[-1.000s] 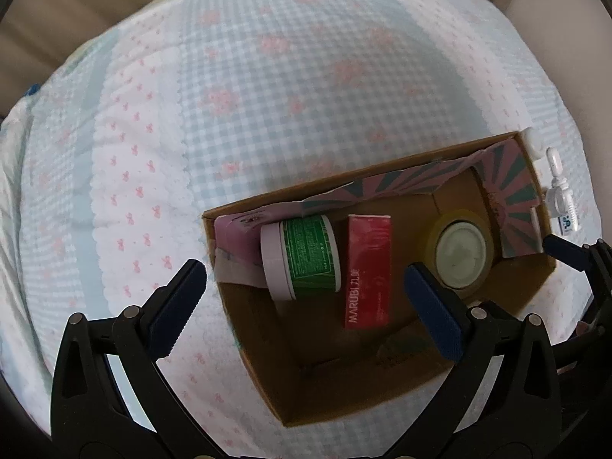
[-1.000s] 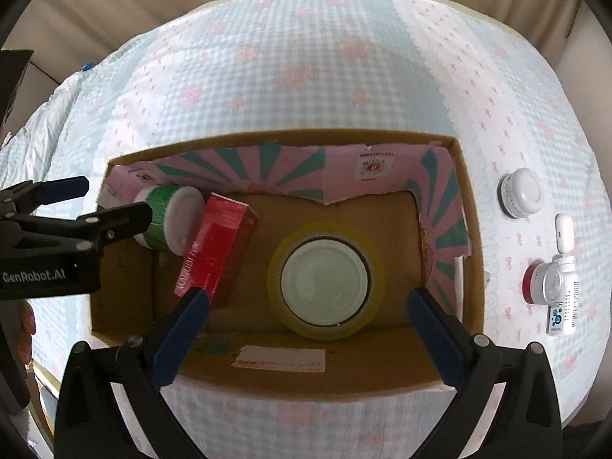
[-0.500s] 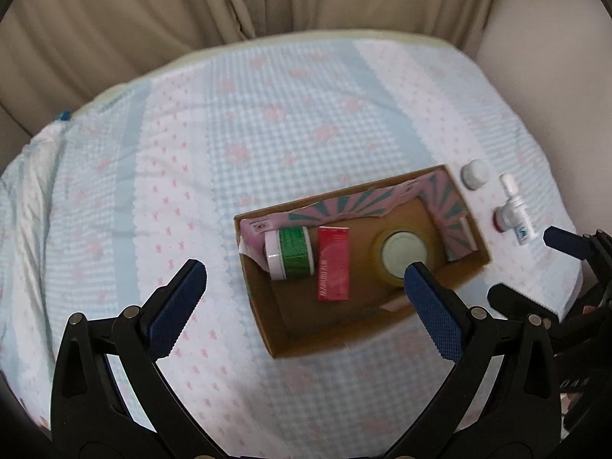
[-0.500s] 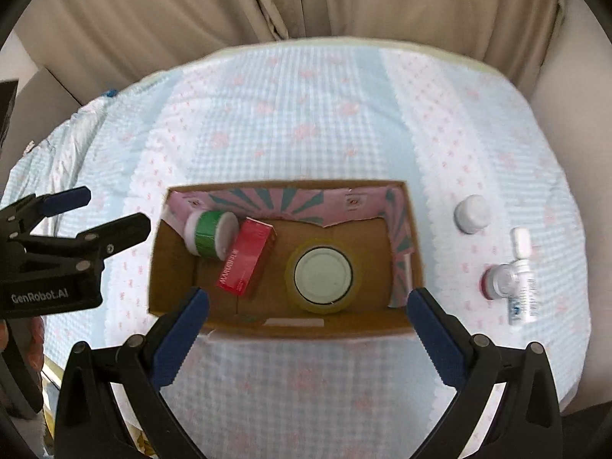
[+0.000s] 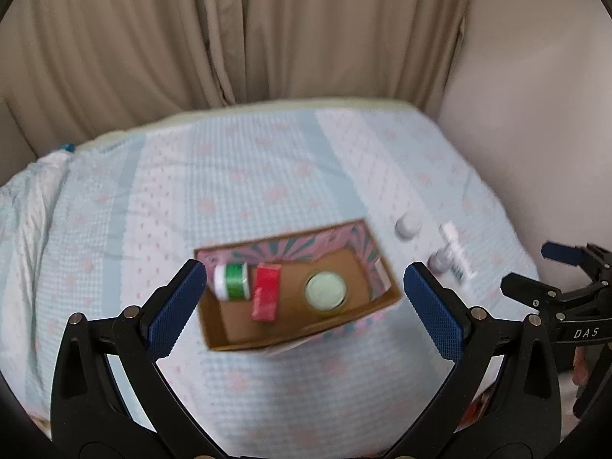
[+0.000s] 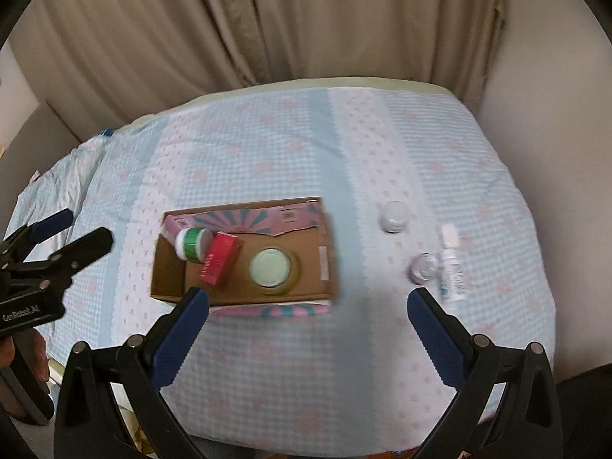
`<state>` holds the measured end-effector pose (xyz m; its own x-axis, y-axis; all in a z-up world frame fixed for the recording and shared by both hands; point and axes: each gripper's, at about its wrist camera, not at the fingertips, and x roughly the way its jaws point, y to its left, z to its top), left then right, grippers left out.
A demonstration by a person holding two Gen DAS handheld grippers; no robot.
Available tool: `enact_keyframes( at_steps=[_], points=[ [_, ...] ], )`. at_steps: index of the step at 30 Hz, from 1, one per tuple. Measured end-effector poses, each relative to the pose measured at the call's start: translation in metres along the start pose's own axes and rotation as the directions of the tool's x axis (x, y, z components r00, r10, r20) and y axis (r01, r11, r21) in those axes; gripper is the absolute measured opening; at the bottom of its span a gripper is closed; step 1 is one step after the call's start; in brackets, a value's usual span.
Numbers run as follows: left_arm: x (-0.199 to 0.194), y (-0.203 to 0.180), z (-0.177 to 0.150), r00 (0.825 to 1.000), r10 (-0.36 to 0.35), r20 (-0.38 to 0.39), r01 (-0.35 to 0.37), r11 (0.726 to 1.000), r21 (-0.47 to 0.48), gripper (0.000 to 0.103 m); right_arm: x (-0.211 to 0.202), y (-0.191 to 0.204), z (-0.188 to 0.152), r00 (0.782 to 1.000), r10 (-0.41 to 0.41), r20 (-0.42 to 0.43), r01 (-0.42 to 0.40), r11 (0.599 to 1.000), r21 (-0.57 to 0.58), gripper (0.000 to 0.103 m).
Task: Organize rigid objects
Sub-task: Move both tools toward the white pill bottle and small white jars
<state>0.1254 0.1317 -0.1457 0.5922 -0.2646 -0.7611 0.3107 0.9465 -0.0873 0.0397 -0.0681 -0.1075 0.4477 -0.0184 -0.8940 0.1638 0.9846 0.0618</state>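
An open cardboard box lies on the checked bedspread. Inside it are a green-labelled white jar on its side, a red carton and a round yellow-rimmed jar. To the right of the box, on the cloth, sit a white round jar, a small clear jar and a white spray bottle. My left gripper and right gripper are both open and empty, held high and back from the box.
The bedspread covers a bed that ends at beige curtains behind and a plain wall at the right. A person's fingers show at the left edge of the right wrist view.
Both grippers have pulled up and back from the box, so the box and the loose items look much smaller. The curtains and wall have come into view. Nothing was grasped.
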Motion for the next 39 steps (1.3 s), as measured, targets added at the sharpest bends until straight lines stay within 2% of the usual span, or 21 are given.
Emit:
enact_keyframes(
  at_steps=[7,12,15,19,28,34,36,37,39],
  points=[
    [-0.002,-0.087,0.004,0.997,0.035,0.062,-0.030,0.997,-0.074,0.103,-0.029,-0.089,0.000,1.000,-0.002,0.025,0.002,0.999,-0.032,0.103],
    [0.018,-0.149,-0.006,0.998,0.041,0.054,-0.037,0.996,-0.076,0.103,-0.014,-0.147,-0.009,0.999,0.025,-0.033,-0.026,0.998,-0.054,0.103],
    [0.035,-0.182,-0.016,0.999,0.025,0.027,-0.024,0.998,-0.050,0.103,0.000,-0.173,-0.014,0.998,0.027,-0.059,-0.030,0.998,-0.054,0.103],
    [0.065,-0.219,-0.028,1.000,0.003,-0.025,-0.002,0.999,0.040,0.103,0.020,-0.206,-0.018,0.996,0.040,-0.076,-0.041,0.999,-0.012,0.103],
    [0.158,-0.263,-0.058,0.986,-0.093,-0.139,0.119,0.973,0.199,0.103,0.085,-0.258,-0.021,0.992,0.032,-0.119,-0.017,0.992,0.122,0.103],
    [0.225,-0.275,-0.080,0.972,-0.132,-0.193,0.175,0.958,0.226,0.102,0.136,-0.274,-0.024,0.987,0.023,-0.156,0.006,0.983,0.185,0.103],
    [0.253,-0.278,-0.090,0.962,-0.141,-0.234,0.198,0.951,0.238,0.091,0.154,-0.279,-0.027,0.984,0.050,-0.170,-0.013,0.977,0.212,0.103],
    [0.264,-0.280,-0.094,0.958,-0.139,-0.250,0.203,0.947,0.249,0.088,0.165,-0.281,-0.028,0.982,0.063,-0.180,-0.020,0.973,0.229,0.103],
    [0.278,-0.281,-0.099,0.957,-0.138,-0.257,0.206,0.943,0.263,0.086,0.183,-0.284,-0.031,0.976,0.080,-0.201,-0.030,0.970,0.242,0.096]
  ],
)
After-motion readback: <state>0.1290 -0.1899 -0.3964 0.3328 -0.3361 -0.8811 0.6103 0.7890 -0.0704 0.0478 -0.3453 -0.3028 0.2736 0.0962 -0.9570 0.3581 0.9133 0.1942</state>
